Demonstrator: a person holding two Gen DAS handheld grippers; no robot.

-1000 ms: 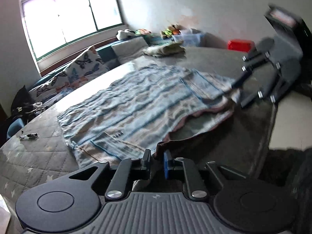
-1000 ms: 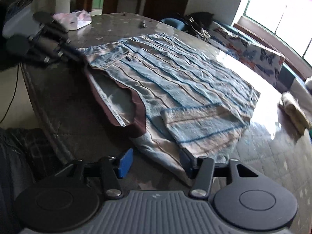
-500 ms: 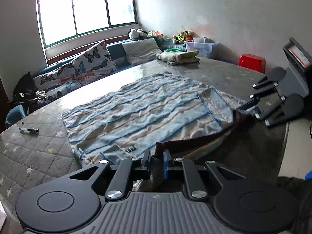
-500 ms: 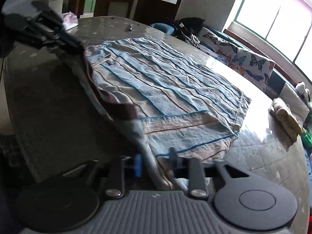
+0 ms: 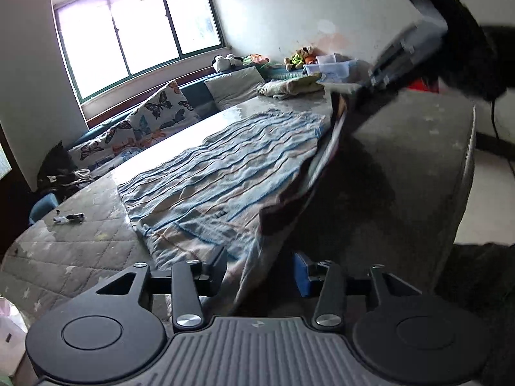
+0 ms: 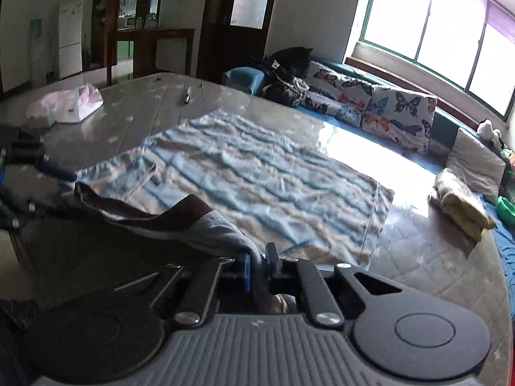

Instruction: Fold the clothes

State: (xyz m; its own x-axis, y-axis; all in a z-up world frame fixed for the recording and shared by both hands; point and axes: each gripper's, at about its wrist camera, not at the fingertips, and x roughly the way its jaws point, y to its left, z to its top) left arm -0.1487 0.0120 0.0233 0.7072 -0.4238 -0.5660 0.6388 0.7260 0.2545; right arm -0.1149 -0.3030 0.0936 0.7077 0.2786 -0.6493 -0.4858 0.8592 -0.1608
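A blue and beige striped shirt [image 5: 225, 173] with a dark brown collar lies spread on the grey quilted table [image 5: 402, 148]. My left gripper [image 5: 260, 270] stands open at the shirt's near edge, and loose cloth hangs between its spread fingers. In the right wrist view the striped shirt [image 6: 257, 173] stretches away from my right gripper [image 6: 257, 265], which is shut on a bunched corner beside the brown collar [image 6: 154, 215]. That corner is lifted off the table. The right gripper [image 5: 357, 99] appears blurred at the upper right of the left wrist view. The left gripper [image 6: 22, 173] shows dimly at the far left.
A folded yellowish garment [image 6: 460, 206] lies at the table's far end. A pink plastic bag [image 6: 64, 106] and a small pen-like object [image 6: 187, 95] sit on the other end. Butterfly cushions [image 5: 145, 122] line the bench under the window. The table's edge [image 5: 466, 160] drops off at the right.
My left gripper was shut on the shirt's edge and has opened. My right gripper went from open to shut on the collar corner and has lifted it.
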